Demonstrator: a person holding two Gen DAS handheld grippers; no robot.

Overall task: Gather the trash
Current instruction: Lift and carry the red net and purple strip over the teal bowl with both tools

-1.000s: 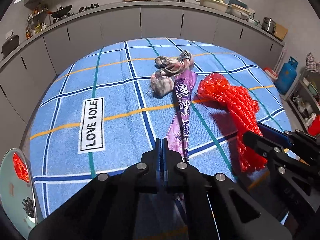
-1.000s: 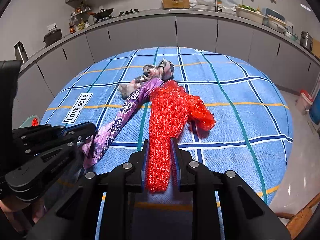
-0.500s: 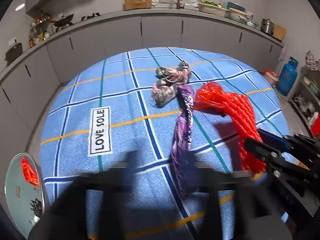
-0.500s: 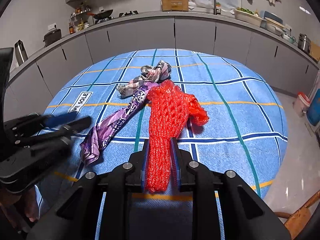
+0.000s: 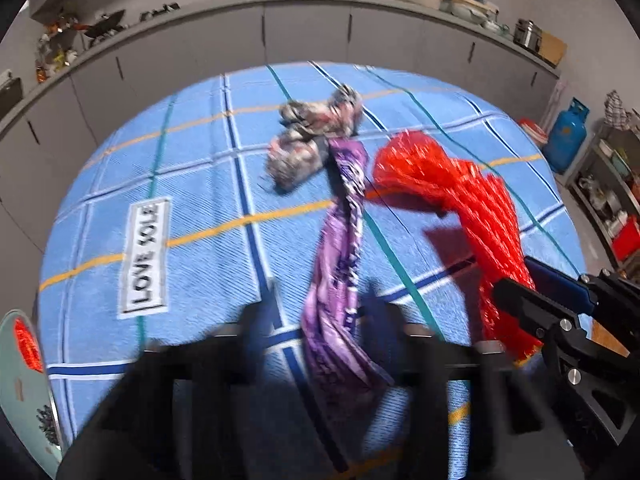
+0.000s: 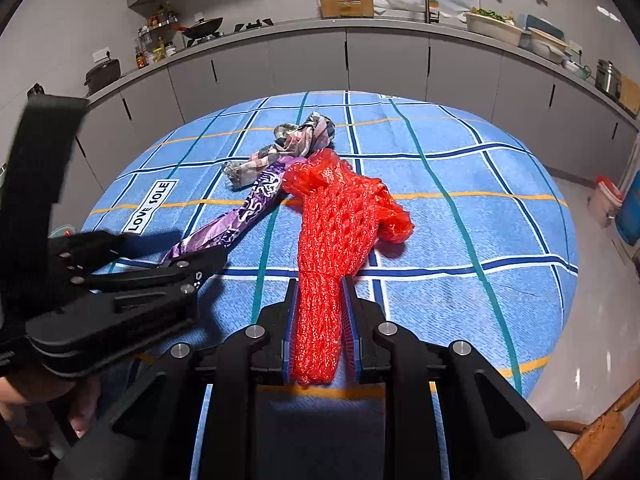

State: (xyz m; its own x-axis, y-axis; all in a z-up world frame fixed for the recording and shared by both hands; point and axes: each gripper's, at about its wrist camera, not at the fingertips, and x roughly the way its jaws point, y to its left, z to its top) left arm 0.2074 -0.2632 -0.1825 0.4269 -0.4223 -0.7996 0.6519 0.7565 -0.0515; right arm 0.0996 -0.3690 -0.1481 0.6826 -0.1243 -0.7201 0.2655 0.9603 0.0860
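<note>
A long purple wrapper [image 5: 340, 264] [image 6: 248, 212] lies on the blue checked tablecloth [image 5: 200, 184]. Its near end sits between the blurred fingers of my left gripper [image 5: 320, 292] [image 6: 192, 246]. Those jaws are closing, and the pads do not visibly press on it. My right gripper [image 6: 320, 280] [image 5: 514, 276] is shut on the near end of a red mesh bag [image 6: 336, 220] [image 5: 460, 192], which trails across the cloth. A crumpled patterned wrapper [image 5: 308, 144] [image 6: 296, 140] lies at the far ends of both.
The cloth carries a "LOVE SOLE" label [image 5: 144, 256]. A pale green round dish [image 5: 20, 364] sits off the table's left edge. Grey kitchen cabinets [image 6: 384, 64] run behind. A blue gas cylinder [image 5: 568, 136] stands to the right, and a wooden chair [image 6: 596, 428] is at the near right.
My left gripper went from shut to wide apart and now narrows around the purple wrapper's near end, having shifted a little forward. The right gripper kept still on the red mesh bag.
</note>
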